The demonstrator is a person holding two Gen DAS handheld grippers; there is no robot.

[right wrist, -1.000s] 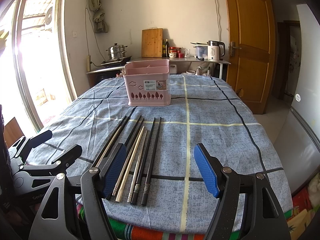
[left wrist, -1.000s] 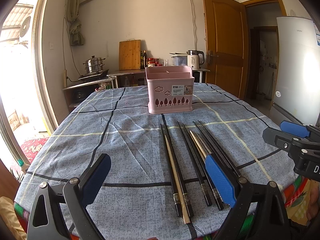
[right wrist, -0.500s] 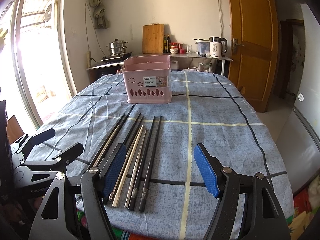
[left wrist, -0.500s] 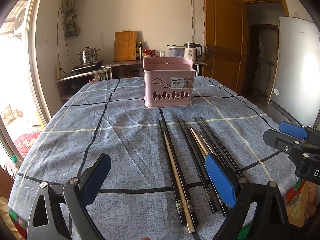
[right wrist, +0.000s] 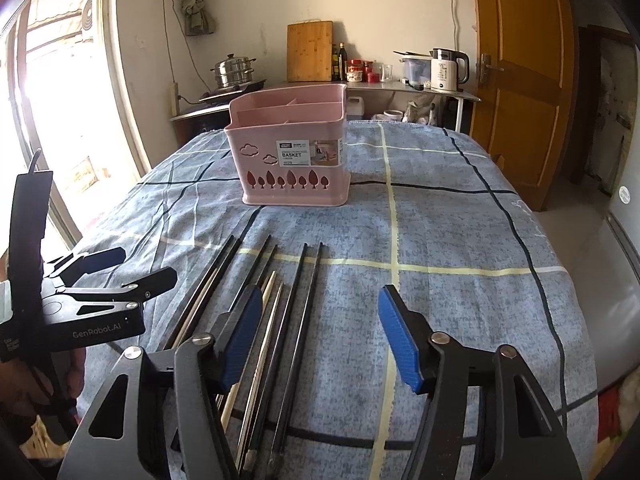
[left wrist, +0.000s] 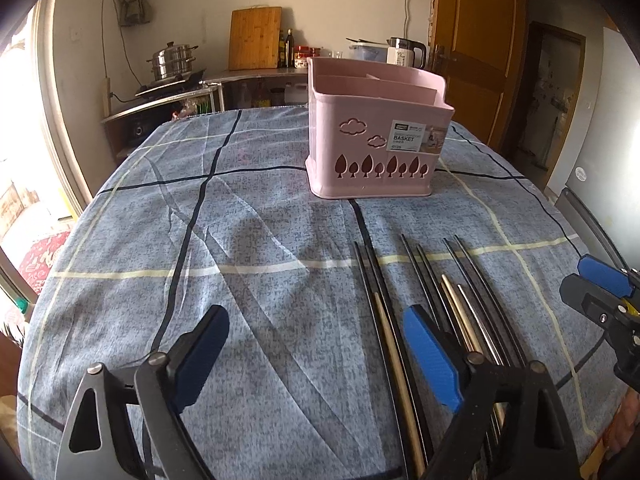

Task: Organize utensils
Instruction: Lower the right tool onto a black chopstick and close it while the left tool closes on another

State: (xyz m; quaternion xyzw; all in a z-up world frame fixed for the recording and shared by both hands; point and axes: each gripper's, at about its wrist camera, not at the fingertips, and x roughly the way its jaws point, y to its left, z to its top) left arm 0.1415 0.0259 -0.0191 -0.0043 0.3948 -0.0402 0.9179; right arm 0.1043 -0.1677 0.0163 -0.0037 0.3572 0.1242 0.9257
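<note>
A pink divided utensil basket (left wrist: 378,132) stands upright on the blue checked tablecloth (left wrist: 248,240); it also shows in the right wrist view (right wrist: 294,152). Several chopsticks (left wrist: 432,312), black, wooden and metal, lie side by side in front of it, pointing toward it, and show in the right wrist view (right wrist: 280,312). My left gripper (left wrist: 316,340) is open and empty above the cloth, left of the chopsticks. My right gripper (right wrist: 318,328) is open and empty, its left finger over the chopsticks. Each gripper shows in the other's view: the right (left wrist: 600,296), the left (right wrist: 116,276).
Behind the table a counter (right wrist: 400,86) holds a steamer pot (right wrist: 234,70), a cutting board (right wrist: 310,50), bottles and a kettle (right wrist: 446,64). A wooden door (right wrist: 520,80) is at the right, a bright window (right wrist: 60,100) at the left. The table's near edge (right wrist: 520,420) is close below the grippers.
Both grippers have moved forward over the table toward the basket, which looks larger now. Both stay open. The chopsticks and basket have not moved.
</note>
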